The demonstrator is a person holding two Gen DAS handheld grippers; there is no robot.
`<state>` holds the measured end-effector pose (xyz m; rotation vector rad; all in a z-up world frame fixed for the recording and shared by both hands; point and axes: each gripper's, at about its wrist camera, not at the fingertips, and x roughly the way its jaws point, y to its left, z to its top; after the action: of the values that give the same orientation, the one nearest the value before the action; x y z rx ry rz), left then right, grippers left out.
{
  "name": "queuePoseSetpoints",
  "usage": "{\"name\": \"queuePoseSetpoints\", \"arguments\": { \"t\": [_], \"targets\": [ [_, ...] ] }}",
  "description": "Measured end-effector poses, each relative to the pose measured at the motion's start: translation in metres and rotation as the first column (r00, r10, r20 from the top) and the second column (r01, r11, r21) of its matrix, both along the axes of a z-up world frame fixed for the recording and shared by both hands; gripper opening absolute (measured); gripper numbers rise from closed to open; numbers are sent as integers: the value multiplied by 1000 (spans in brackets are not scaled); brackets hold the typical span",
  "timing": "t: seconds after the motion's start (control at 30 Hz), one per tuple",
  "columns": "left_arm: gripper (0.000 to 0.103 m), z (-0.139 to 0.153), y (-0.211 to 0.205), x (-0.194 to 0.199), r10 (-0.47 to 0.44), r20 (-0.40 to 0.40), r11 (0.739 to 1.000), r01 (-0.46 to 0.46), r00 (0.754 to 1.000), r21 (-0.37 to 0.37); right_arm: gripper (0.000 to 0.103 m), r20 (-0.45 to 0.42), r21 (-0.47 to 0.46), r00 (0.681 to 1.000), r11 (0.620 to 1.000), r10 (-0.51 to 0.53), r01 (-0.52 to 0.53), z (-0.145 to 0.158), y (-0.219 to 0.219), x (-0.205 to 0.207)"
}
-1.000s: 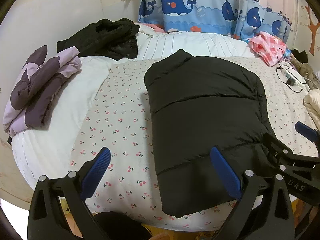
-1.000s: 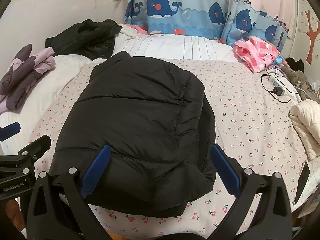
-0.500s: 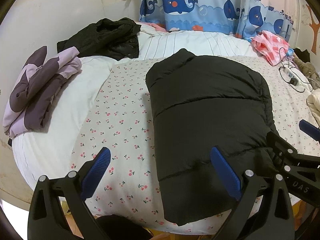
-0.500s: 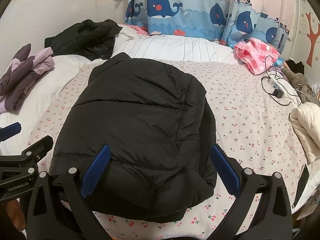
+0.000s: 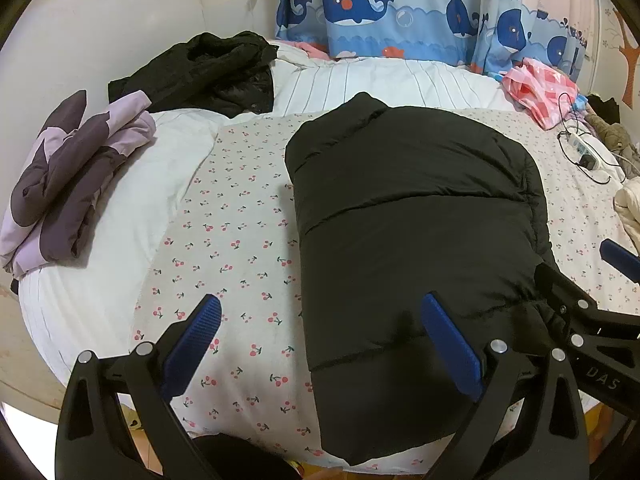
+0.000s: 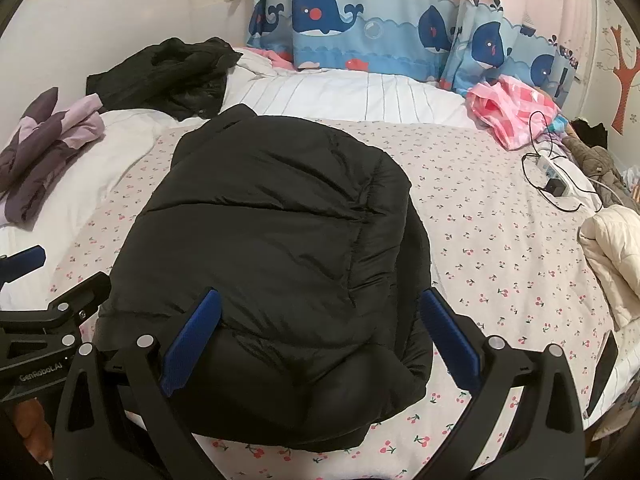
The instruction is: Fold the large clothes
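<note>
Lying: folded black quilted puffer jacket flat on the cherry-print bed sheet, collar at the far end, hem at the near edge.
Left gripper: 2 blue-padded fingers spread wide, empty, over the jacket's left edge and sheet.
Right gripper: fingers spread wide, empty, over the jacket's near hem.
Far left: crumpled black garment, purple folded jacket.
Right: cream padded coat, white power strip.

A home bedroom, likely a child's: ahead of the left gripper lies a bed with a cherry-print sheet. Beyond it hang whale-patterned curtains. Loose clothes lie heaped to the gripper's left, a power strip far right.
</note>
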<state>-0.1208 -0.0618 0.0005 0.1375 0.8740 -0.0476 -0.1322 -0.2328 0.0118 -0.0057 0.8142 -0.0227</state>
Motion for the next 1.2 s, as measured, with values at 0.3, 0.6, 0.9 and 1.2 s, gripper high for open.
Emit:
{"name": "queuePoseSetpoints", "arguments": {
  "t": [0.3, 0.6, 0.9, 1.2],
  "targets": [
    [96, -1, -5, 5, -1, 6, 1000, 1, 1000, 7, 96, 11, -12, 1000, 1000, -9, 9, 0, -4, 4],
    [96, -2, -7, 9, 1, 14, 1000, -2, 1000, 12, 96, 11, -10, 1000, 1000, -7, 7, 1, -4, 6],
    [96, -4, -7, 11, 2, 13, 1000, -2, 1000, 11, 96, 8, -14, 1000, 1000, -2, 3, -3, 0, 11],
    [96, -5, -6, 13, 3, 14, 1000, -3, 1000, 13, 96, 6, -15, 1000, 1000, -1, 1, -7, 1, 12]
  ]
}}
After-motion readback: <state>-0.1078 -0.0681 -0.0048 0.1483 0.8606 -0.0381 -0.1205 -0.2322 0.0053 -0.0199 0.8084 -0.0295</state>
